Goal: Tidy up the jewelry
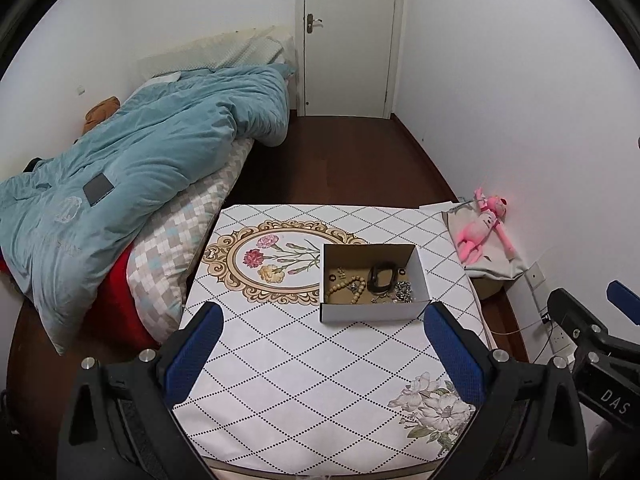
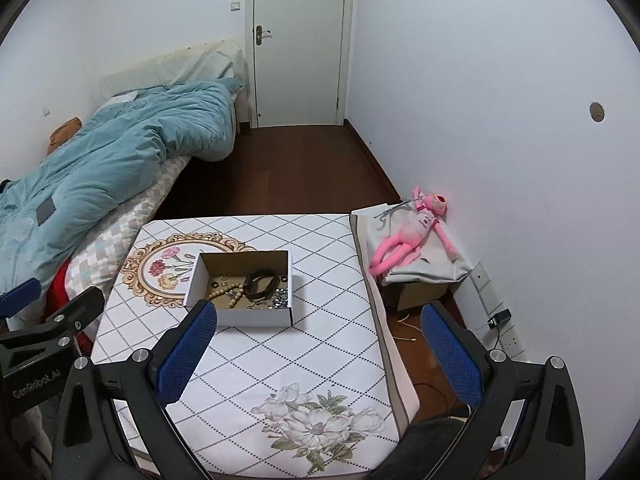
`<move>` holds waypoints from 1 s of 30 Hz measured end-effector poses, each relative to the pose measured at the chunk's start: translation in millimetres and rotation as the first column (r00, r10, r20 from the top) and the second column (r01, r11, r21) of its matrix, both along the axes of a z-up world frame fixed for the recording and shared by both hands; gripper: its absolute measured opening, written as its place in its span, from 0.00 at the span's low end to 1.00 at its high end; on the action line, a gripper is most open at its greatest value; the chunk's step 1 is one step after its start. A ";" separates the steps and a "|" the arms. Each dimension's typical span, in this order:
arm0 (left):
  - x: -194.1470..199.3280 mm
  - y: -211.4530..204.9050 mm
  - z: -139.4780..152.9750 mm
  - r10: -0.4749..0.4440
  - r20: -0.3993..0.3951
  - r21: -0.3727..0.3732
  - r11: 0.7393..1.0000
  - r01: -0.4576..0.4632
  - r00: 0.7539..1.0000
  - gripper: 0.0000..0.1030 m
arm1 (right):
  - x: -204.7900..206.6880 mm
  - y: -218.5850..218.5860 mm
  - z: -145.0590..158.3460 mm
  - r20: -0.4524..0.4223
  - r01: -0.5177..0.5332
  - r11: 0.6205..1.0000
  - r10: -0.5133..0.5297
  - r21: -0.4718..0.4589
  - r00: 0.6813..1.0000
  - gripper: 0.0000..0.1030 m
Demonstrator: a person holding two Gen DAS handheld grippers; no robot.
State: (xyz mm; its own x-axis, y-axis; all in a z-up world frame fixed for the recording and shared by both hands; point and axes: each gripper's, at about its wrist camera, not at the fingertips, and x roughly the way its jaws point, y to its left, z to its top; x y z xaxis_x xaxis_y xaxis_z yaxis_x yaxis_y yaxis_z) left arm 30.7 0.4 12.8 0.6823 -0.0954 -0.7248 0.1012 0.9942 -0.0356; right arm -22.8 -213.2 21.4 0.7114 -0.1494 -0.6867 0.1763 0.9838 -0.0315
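Sitting right of centre on the worktop point(image 1: 280, 360): small open cardboard box point(image 1: 374, 312), white outside, brown inside. Contents: tan wooden bead strand point(image 1: 346, 286), dark leather-look band point(image 1: 380, 276) coiled in an oval, heap of shiny metal pieces point(image 1: 402, 292), couple of small dark rings; finer detail too small to tell. Worktop cover is smooth white cloth, dotted diamond grid, printed flowers in an ornate oval frame. Left claw point(image 1: 322, 354) released, blue textured pads wide apart, holding nothing, hovering near the box's front wall. Right claw point(image 2: 320, 354) likewise spread and empty, near the box. Room: white walls, dark wood floor, closed white door point(image 1: 348, 36). Bed on the left with rumpled teal duvet point(image 1: 140, 168). Pink plush toy point(image 1: 482, 226) lies on grey fabric beside the worktop, by the wall.
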 end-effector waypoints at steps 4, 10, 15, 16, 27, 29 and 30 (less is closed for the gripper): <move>5.9 -2.2 -1.3 0.000 -0.027 0.001 1.000 0.000 1.000 1.00 | 4.2 -0.2 2.7 0.001 0.004 1.000 -0.004 -0.001 1.000 1.00; 18.8 -8.0 -5.0 -0.001 -0.053 0.014 1.000 0.002 0.999 1.00 | 22.0 -0.1 2.6 -0.018 -0.003 1.000 0.003 -0.004 1.000 1.00; 32.8 -12.3 -11.1 0.005 -0.082 0.026 1.000 -0.002 0.997 1.00 | 42.5 -0.5 -4.0 -0.052 -0.008 1.000 0.007 -0.006 0.999 1.00; 35.5 -13.0 -12.7 0.003 -0.090 0.031 1.000 0.000 0.996 0.99 | 46.9 -0.1 -6.2 -0.058 -0.008 1.000 0.008 -0.010 0.998 1.00; 57.4 -14.9 -28.5 0.005 -0.157 0.042 0.999 0.002 0.988 1.00 | 75.1 -0.6 -27.2 -0.135 -0.012 1.000 0.009 -0.019 0.991 1.00; 59.2 -13.9 -30.4 0.008 -0.163 0.039 0.999 -0.001 0.987 1.00 | 77.1 -0.9 -28.9 -0.142 -0.013 1.000 0.010 -0.020 0.990 1.00; 59.9 -13.5 -31.0 0.009 -0.164 0.039 0.999 -0.002 0.986 1.00 | 77.6 -1.3 -29.6 -0.146 -0.013 1.000 0.010 -0.019 0.989 1.00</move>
